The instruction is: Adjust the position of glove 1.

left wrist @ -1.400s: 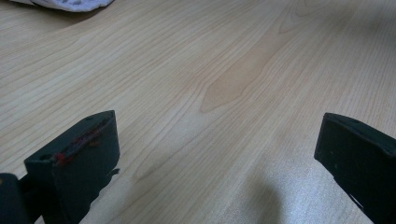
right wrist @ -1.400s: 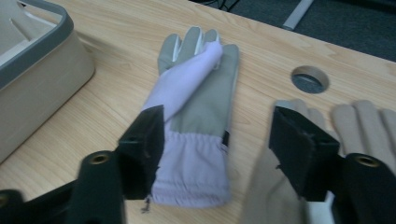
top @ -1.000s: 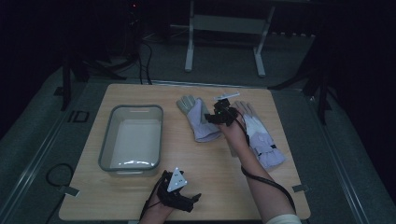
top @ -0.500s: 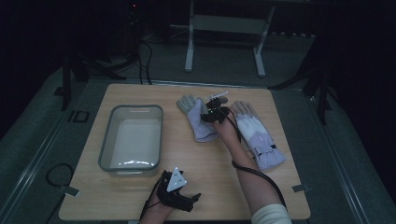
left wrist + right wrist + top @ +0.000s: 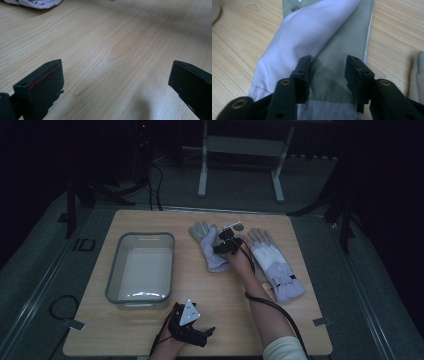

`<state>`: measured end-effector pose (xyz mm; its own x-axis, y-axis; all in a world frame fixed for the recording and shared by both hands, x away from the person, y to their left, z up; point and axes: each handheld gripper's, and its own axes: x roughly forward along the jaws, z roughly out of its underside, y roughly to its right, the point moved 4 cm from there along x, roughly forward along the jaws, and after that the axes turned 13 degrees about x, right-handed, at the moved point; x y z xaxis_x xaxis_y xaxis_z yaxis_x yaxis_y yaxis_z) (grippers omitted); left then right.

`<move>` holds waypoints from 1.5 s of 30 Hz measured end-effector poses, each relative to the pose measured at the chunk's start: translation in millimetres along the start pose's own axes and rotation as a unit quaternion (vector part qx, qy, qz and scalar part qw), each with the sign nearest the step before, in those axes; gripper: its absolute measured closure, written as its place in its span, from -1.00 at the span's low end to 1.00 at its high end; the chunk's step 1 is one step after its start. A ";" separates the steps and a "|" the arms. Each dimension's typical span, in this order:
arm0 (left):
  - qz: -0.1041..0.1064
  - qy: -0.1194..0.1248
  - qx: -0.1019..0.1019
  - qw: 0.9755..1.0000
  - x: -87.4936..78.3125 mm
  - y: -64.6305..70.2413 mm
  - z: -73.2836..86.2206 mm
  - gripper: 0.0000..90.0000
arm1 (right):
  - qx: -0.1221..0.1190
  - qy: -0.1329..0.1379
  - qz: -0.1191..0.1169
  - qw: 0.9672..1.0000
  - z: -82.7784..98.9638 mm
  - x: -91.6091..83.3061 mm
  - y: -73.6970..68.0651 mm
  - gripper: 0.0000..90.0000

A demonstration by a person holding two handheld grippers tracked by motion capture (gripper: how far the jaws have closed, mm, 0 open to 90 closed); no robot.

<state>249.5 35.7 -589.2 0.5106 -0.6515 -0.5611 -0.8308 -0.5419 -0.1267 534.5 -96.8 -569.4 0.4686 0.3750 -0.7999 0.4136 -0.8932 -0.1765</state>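
Two pale grey-and-white gloves lie flat at the back of the wooden table [image 5: 320,320]. My right gripper [image 5: 223,247] is lowered onto the left glove [image 5: 202,232] near its cuff. In the right gripper view its jaws straddle a strip of the glove [image 5: 312,32], the grey-green mesh lying flat between them. The right gripper [image 5: 328,67] has just been closing, and the pads do not pinch the cloth. The other glove [image 5: 277,267] lies to the right of the hand. My left gripper [image 5: 206,336] rests at the front edge, open [image 5: 116,75] over bare wood.
A grey plastic bin [image 5: 114,270] stands on the left half of the table, nothing in it. A small round grey thing [image 5: 238,226] lies behind the gloves. Metal stand legs and cables sit on the dark floor beyond the table.
The right hand has moved left and down, from between the gloves onto the left glove. Its jaws stand narrower than before. The left gripper has stayed where it was.
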 end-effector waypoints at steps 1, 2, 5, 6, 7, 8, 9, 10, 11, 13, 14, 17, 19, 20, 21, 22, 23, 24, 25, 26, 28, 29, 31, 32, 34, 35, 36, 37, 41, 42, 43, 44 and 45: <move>0.000 0.000 0.001 1.000 0.0 0.1 0.0 -1.00 | 0.003 0.003 -0.001 1.000 0.7 0.2 0.8 0.35; 0.000 0.000 0.001 1.000 0.0 0.2 0.0 -1.00 | 0.006 0.005 -0.001 1.000 1.1 0.2 1.1 0.42; 0.000 -0.001 0.002 1.000 0.1 0.4 0.0 -1.00 | 0.010 0.006 0.005 1.000 2.3 0.4 -1.8 0.64; 0.000 -0.002 0.003 1.000 0.1 0.4 0.0 -1.00 | 0.013 0.006 0.006 1.000 2.4 -0.1 -2.9 0.75; 0.001 -0.002 0.003 1.000 0.2 0.5 0.0 -1.00 | 0.018 0.007 0.007 1.000 2.6 -0.5 -4.0 0.81; 0.001 -0.002 0.003 1.000 0.3 0.6 -0.1 -1.00 | 0.019 0.009 0.012 1.000 3.1 -1.0 -5.1 0.86; 0.002 -0.002 0.003 1.000 0.4 0.7 -0.1 -1.00 | 0.023 0.012 0.016 1.000 3.3 -1.7 -6.4 0.91; 0.003 -0.002 0.004 1.000 0.4 0.7 -0.1 -1.00 | 0.024 0.013 0.018 0.999 2.9 -3.5 -8.3 0.94; 0.003 -0.002 0.005 1.000 0.5 0.7 -0.1 -1.00 | 0.024 0.013 0.018 0.999 2.3 -6.3 -10.2 0.96; 0.004 -0.002 0.005 1.000 0.5 0.7 -0.1 -1.00 | 0.044 0.019 0.005 0.999 0.2 -14.8 -12.3 0.97; 0.003 -0.002 0.003 1.000 0.5 0.7 -0.2 -1.00 | 0.055 0.020 -0.003 0.998 -0.6 -20.0 -13.3 0.97; 0.002 -0.001 0.000 1.000 0.2 0.0 0.0 -1.00 | 0.078 0.043 -0.019 0.996 -1.2 -40.5 -16.8 0.97; 0.002 -0.001 -0.001 1.000 0.2 -0.2 0.0 -1.00 | 0.099 0.065 -0.029 0.993 0.3 -56.6 -17.5 0.97; 0.001 -0.001 -0.001 1.000 0.1 -0.1 0.0 -1.00 | 0.108 0.074 -0.036 0.991 1.6 -64.3 -17.9 0.97; 0.001 -0.001 0.000 1.000 0.0 0.0 0.0 -1.00 | 0.114 0.082 -0.038 0.989 3.7 -71.9 -18.4 0.97; 0.000 0.000 0.000 1.000 0.1 0.2 0.0 -1.00 | 0.122 0.091 -0.043 0.987 6.4 -79.5 -19.2 0.97; 0.000 -0.001 0.000 1.000 0.1 0.1 0.0 -1.00 | 0.130 0.097 -0.050 0.986 9.7 -86.9 -20.5 0.97; 0.000 -0.001 0.001 1.000 0.1 0.1 0.0 -1.00 | 0.135 0.103 -0.054 0.984 13.4 -94.3 -21.8 0.97; 0.000 -0.002 0.001 1.000 0.2 0.1 0.0 -1.00 | 0.133 0.107 -0.050 0.984 17.3 -101.1 -23.5 0.97; 0.000 -0.003 0.001 1.000 0.3 0.0 0.0 -1.00 | 0.130 0.112 -0.045 0.984 21.6 -107.5 -24.9 0.97; 0.000 -0.002 0.000 1.000 0.6 0.4 -0.1 -1.00 | 0.141 0.120 -0.048 0.982 30.4 -119.7 -25.2 0.97; 0.000 -0.003 0.002 1.000 0.6 0.6 -0.2 -1.00 | 0.142 0.122 -0.048 0.981 35.1 -124.9 -25.7 0.97; 0.000 -0.004 0.004 1.000 0.8 1.2 -0.4 -1.00 | 0.144 0.127 -0.047 0.980 44.9 -133.7 -26.1 0.97; 0.000 -0.005 0.005 1.000 0.9 1.4 -0.4 -1.00 | 0.148 0.128 -0.049 0.979 50.3 -137.4 -26.2 0.97; 0.000 -0.008 0.005 1.000 1.1 1.4 -0.4 -1.00 | 0.150 0.134 -0.050 0.978 60.7 -143.6 -26.8 0.97; 0.000 -0.006 0.004 1.000 1.6 1.7 -0.5 -1.00 | 0.155 0.133 -0.056 0.977 66.0 -145.7 -26.8 0.97; -0.001 -0.009 0.007 1.000 1.6 1.3 -0.4 -1.00 | 0.158 0.134 -0.060 0.976 71.5 -147.6 -26.9 0.97; -0.001 -0.009 0.008 1.000 1.7 1.4 -0.4 -1.00 | 0.158 0.134 -0.059 0.976 77.3 -149.0 -27.1 0.97; -0.002 -0.010 0.008 1.000 1.9 1.7 -0.4 -1.00 | 0.168 0.132 -0.062 0.975 96.2 -144.6 -23.8 0.97; -0.002 -0.009 0.008 1.000 1.9 1.7 -0.4 -1.00 | 0.175 0.126 -0.067 0.974 99.4 -141.1 -22.8 0.97; -0.002 -0.009 0.008 1.000 1.8 1.6 -0.4 -1.00 | 0.173 0.120 -0.066 0.975 102.2 -137.4 -22.4 0.97; -0.002 -0.009 0.008 1.000 1.8 1.6 -0.4 -1.00 | 0.175 0.117 -0.065 0.975 105.1 -133.9 -21.8 0.97; -0.002 -0.009 0.008 1.000 1.8 1.5 -0.4 -1.00 | 0.179 0.116 -0.067 0.975 108.3 -130.9 -20.7 0.97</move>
<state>249.2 33.5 -590.1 0.5091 -0.6400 -0.5755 -0.8327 -0.5355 -0.1410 380.1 -154.3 -523.2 0.6099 0.5036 -0.6119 0.2042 -0.8460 -0.4926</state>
